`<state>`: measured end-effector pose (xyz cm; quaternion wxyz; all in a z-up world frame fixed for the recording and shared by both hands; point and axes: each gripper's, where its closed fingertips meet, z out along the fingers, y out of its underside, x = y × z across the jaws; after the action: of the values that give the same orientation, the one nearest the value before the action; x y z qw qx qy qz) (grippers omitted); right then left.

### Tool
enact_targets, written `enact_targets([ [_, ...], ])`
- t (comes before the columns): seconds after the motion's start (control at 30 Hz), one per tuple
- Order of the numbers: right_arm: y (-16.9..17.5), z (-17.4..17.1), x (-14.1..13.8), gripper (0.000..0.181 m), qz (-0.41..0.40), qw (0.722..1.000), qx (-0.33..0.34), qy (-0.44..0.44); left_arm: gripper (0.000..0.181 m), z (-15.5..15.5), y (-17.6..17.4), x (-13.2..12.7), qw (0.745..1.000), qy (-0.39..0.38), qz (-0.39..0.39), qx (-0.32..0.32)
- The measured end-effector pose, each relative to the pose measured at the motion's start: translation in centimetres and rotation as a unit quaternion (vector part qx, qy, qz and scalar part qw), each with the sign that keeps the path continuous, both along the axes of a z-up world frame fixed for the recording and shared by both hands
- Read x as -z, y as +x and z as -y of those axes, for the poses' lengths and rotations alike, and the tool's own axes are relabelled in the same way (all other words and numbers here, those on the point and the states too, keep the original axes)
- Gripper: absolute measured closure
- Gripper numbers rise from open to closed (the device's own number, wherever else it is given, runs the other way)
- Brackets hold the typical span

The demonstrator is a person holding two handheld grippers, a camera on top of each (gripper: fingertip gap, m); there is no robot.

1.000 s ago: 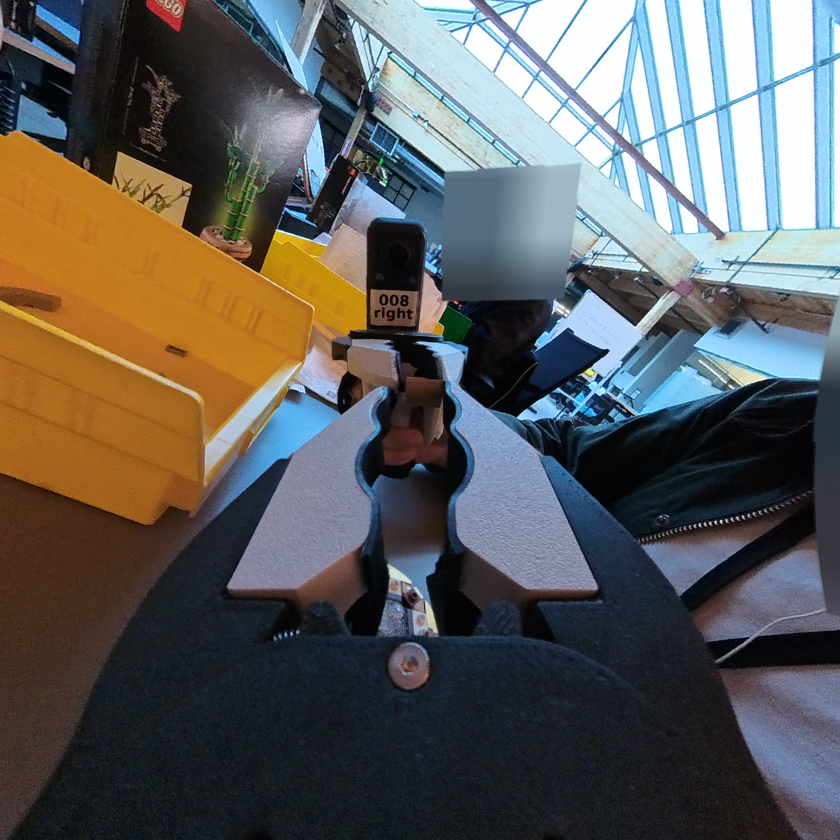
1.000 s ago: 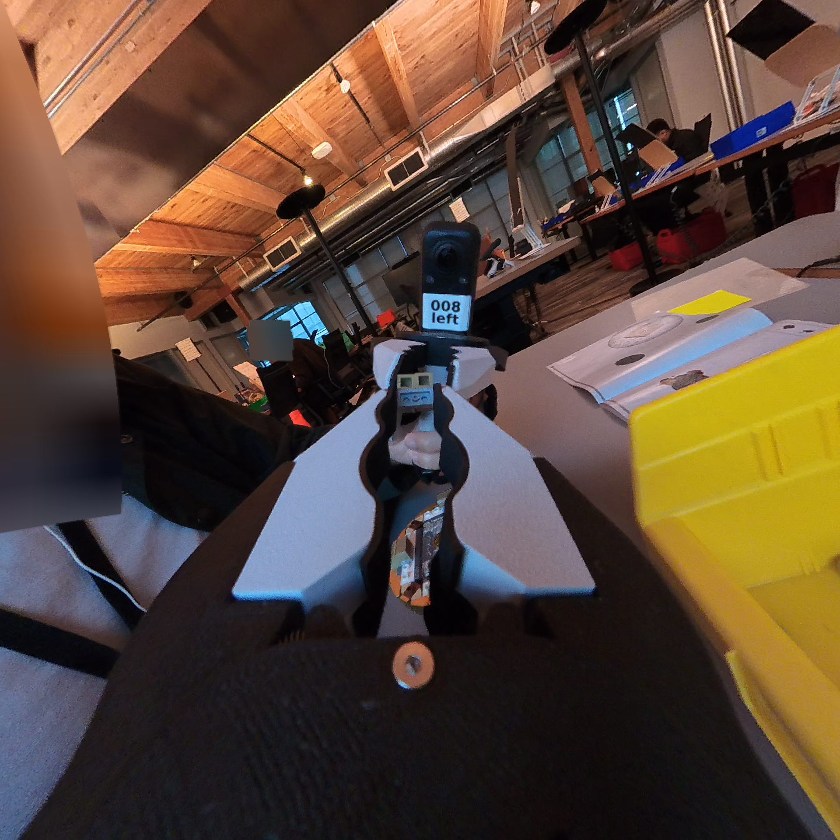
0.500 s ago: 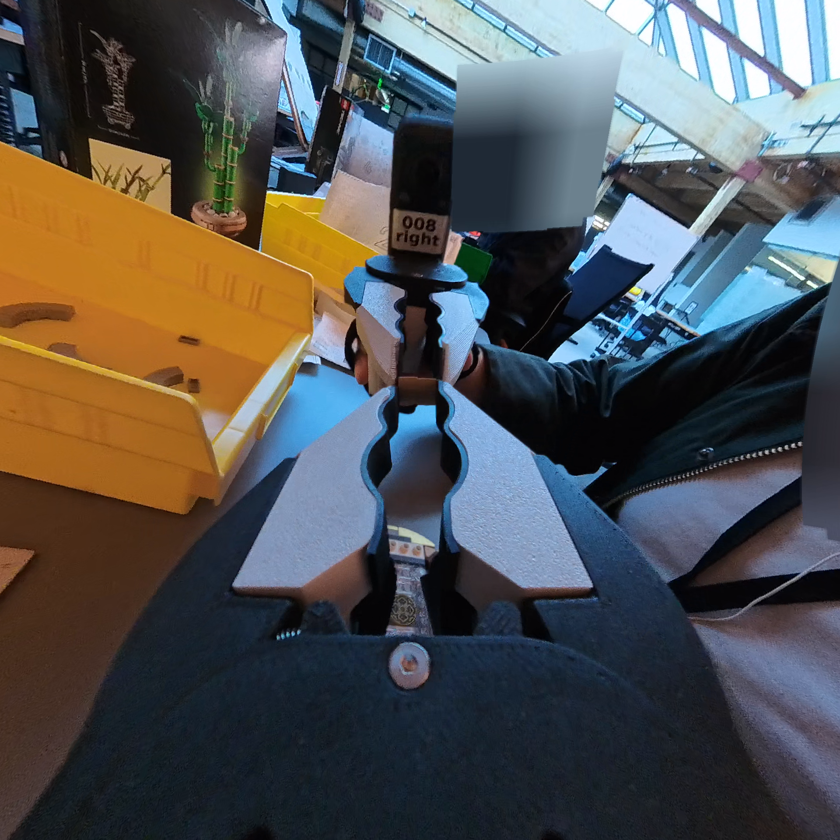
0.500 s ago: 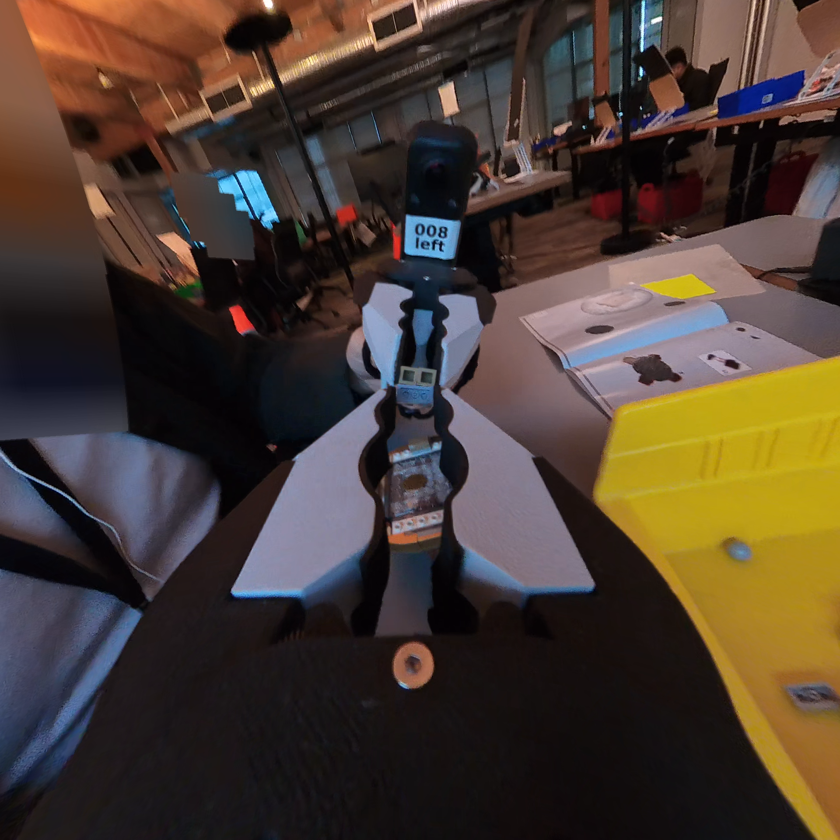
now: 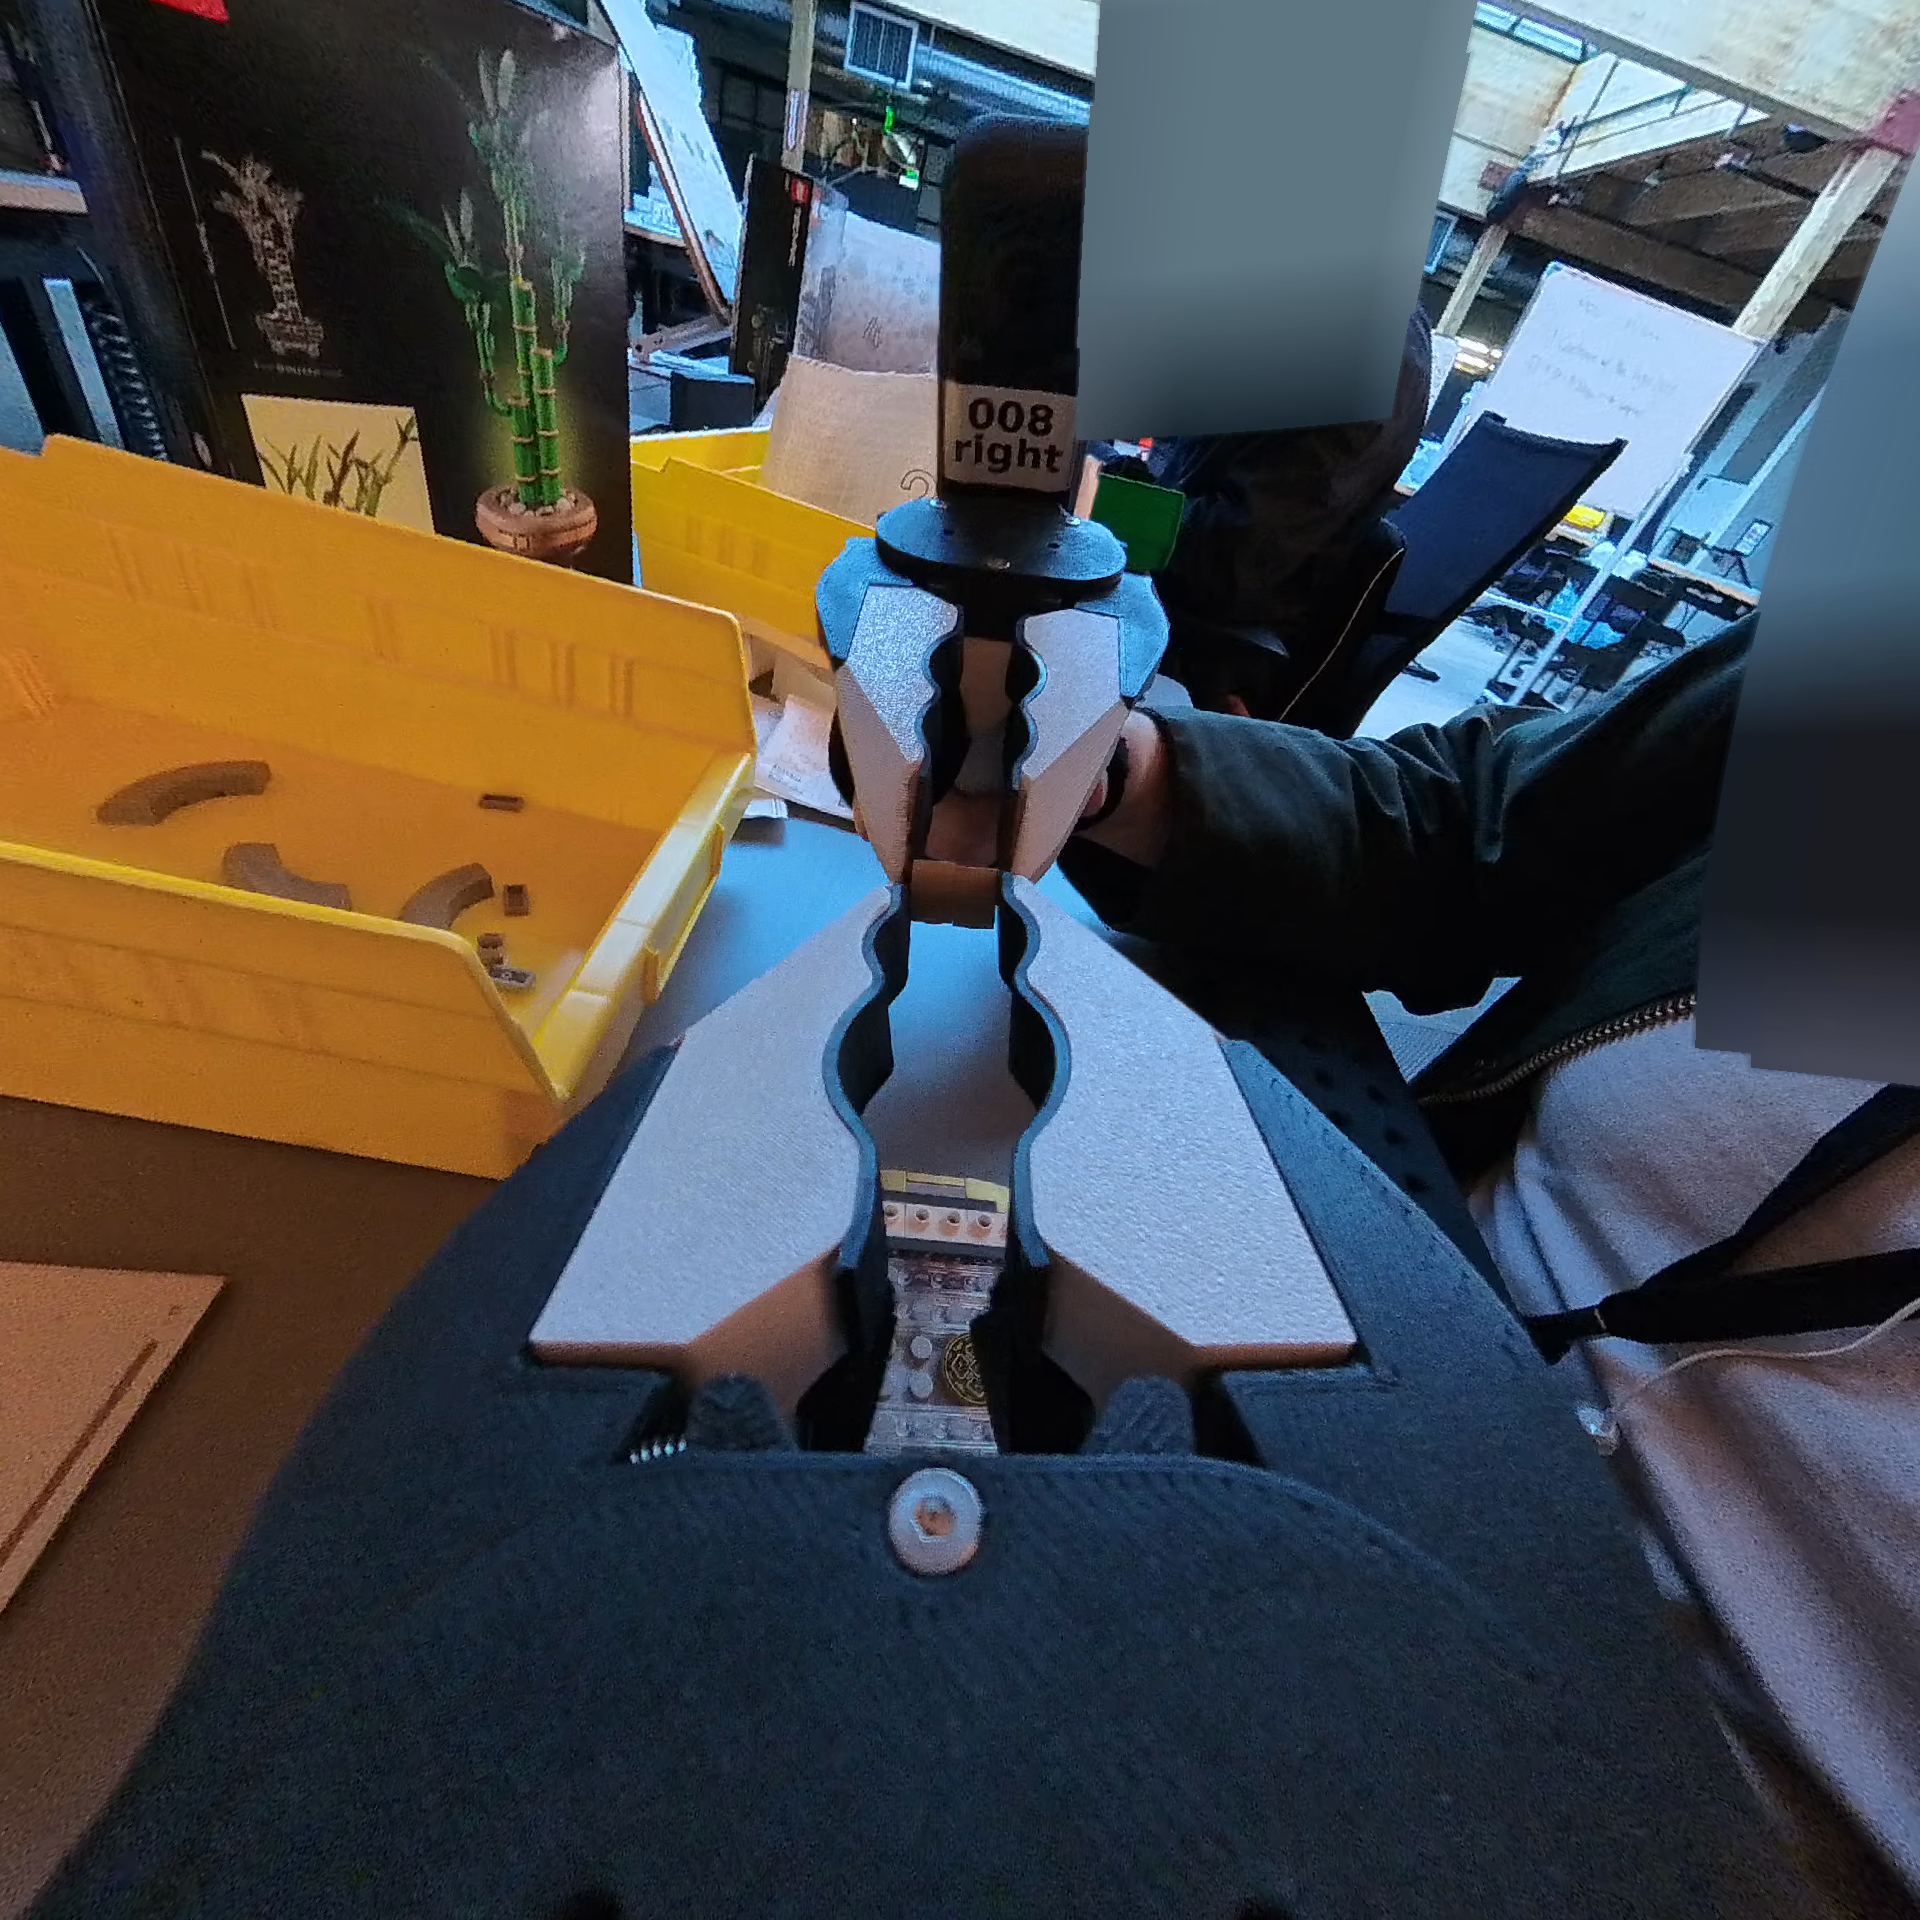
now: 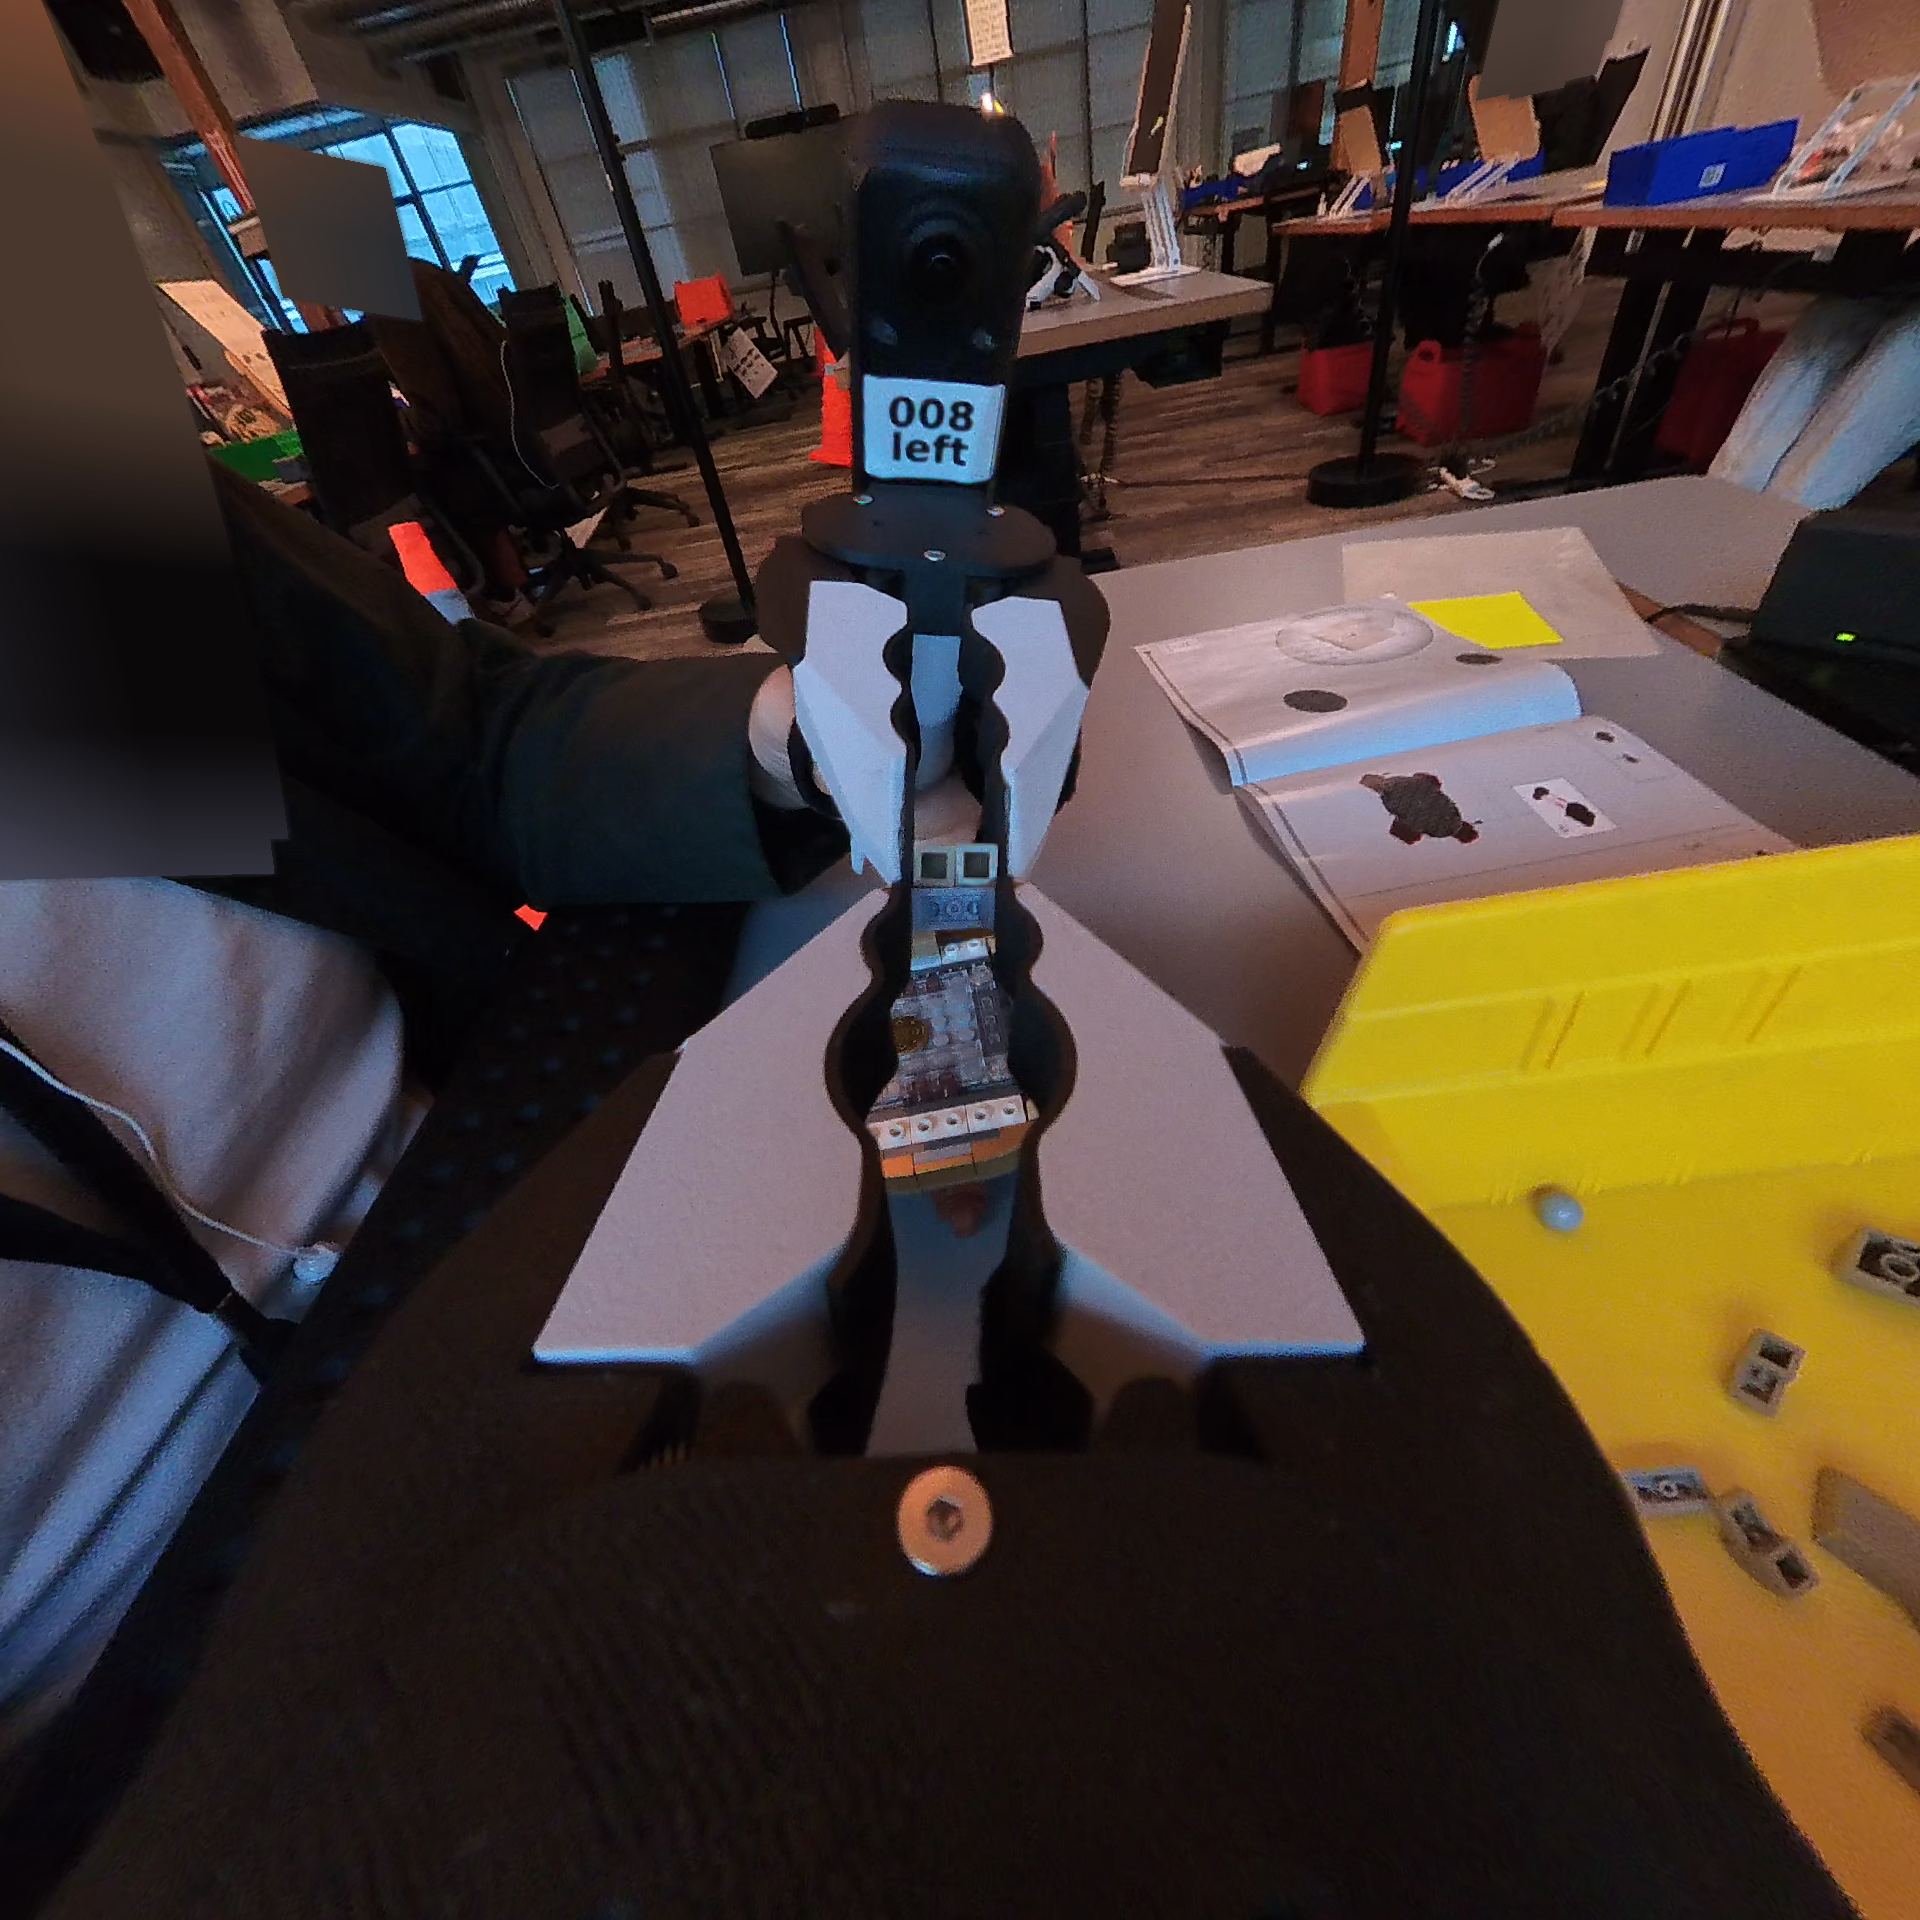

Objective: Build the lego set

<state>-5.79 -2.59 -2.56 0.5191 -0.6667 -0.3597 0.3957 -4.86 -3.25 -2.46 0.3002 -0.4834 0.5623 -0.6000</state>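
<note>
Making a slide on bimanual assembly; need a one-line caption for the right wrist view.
Right gripper and facing left gripper meet tip to tip over a small lego piece, beside a yellow bin.

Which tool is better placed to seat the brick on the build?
Right. The right tool pinches the brick at its tips, with the build showing through its gap. The left tool sits tip to tip with it; its grip is unclear.

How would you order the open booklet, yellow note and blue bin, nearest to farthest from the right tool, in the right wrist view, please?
1. Open booklet, table, right of tool.
2. Yellow note, beyond booklet.
3. Blue bin, far bench.
</note>
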Motion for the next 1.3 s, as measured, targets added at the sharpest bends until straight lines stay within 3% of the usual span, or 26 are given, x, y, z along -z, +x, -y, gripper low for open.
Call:
enact_targets([
  [0.17,-0.2,0.4,-0.3,0.168,-0.006,1.000,-0.012,0.008,0.160,0.1,-0.1,-0.2,1.000,0.019,0.010,-0.004],
  [0.5,-0.3,0.6,-0.3,0.168,-0.013,1.000,-0.022,0.005,0.166,0.7,-0.3,-0.3,0.999,0.048,0.022,0.006],
  [0.8,-0.4,0.3,0.6,0.168,-0.009,0.999,-0.021,-0.029,0.167,0.5,-0.4,0.5,0.998,0.060,-0.018,0.010],
  [0.93,-0.6,1.2,-0.7,0.169,-0.081,0.992,-0.066,-0.070,0.167,1.4,-0.7,-0.6,0.997,0.073,0.011,0.026],
  [1.03,-0.2,1.5,-2.0,0.169,-0.123,0.987,-0.081,-0.068,0.167,1.7,-0.8,0.0,0.995,0.089,0.003,0.033],
  [1.17,0.7,1.5,-2.7,0.169,-0.151,0.982,-0.086,-0.073,0.167,1.4,-0.7,-1.0,0.998,0.034,0.031,0.034],
  [1.3,2.2,2.1,-5.5,0.169,-0.289,0.938,-0.147,-0.120,0.167,0.3,-1.0,-1.3,0.999,0.007,0.035,0.023],
])
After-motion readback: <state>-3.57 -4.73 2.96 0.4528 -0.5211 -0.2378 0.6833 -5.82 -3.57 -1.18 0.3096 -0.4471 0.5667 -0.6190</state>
